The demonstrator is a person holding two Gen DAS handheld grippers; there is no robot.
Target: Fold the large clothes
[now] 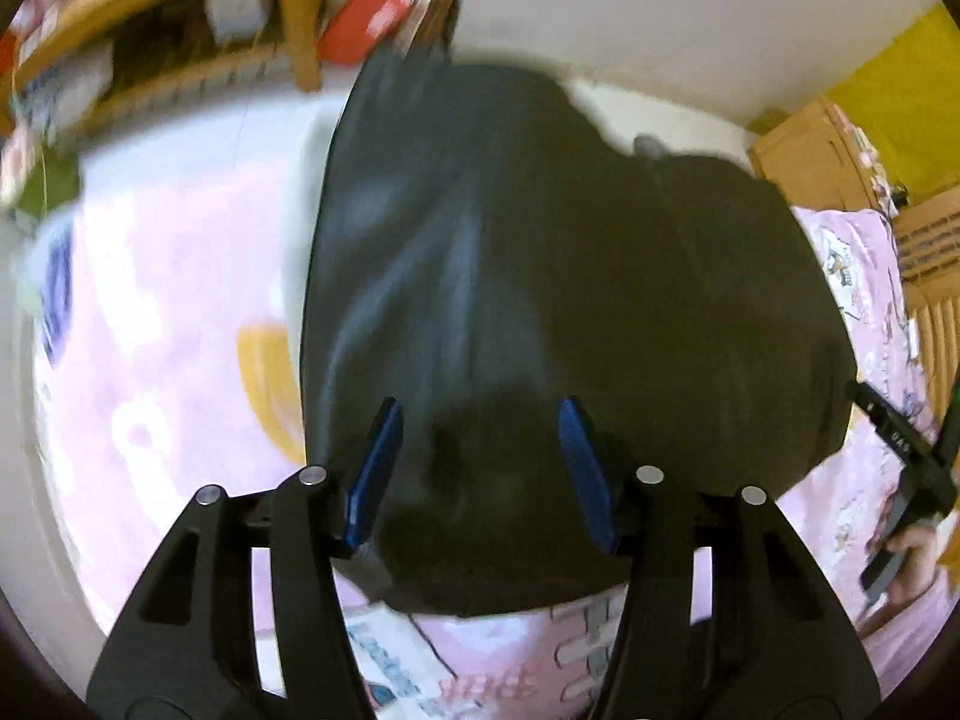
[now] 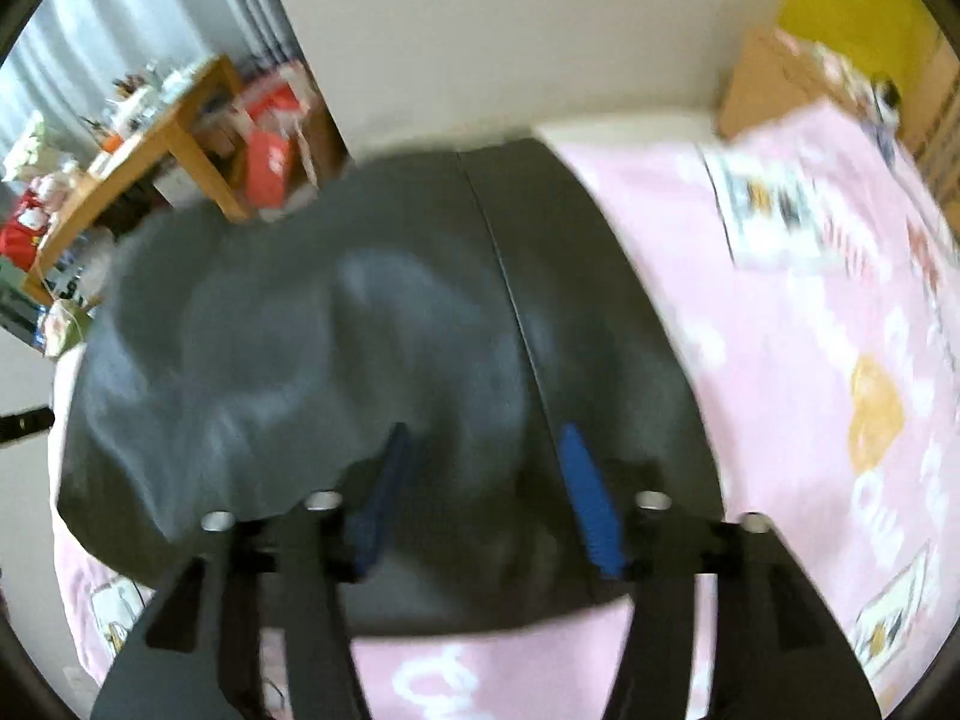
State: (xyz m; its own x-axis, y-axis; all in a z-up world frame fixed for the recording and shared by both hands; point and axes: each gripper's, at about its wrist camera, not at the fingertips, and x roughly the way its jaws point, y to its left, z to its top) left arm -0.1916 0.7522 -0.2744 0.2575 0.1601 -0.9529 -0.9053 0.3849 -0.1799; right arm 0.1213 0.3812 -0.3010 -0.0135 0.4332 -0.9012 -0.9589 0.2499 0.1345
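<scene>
Two claws hang steeply over a dark garment spread on a bed with a pink printed bedspread, the cloth lying directly below and ahead of both sets of blue pads.

The left claw stands with its jaws apart, the garment's near hem bunched in shadow between the pads, which do not appear to press on it. The right claw is likewise apart over the garment's near edge, a long seam running away from its right-hand pad; blur hides whether the pads touch the fabric.

The likely trouble, judged from this view: the heavy, slack cloth may be pinched in one layer only, or in a thick lump, so a lift drags the pile askew instead of carrying a clean fold. Uneven bites by the two claws would twist the hem. The bedspread beneath could also be caught along with it.

At the far right of the left claw's view a hand grips the other handle, angled downward.
</scene>
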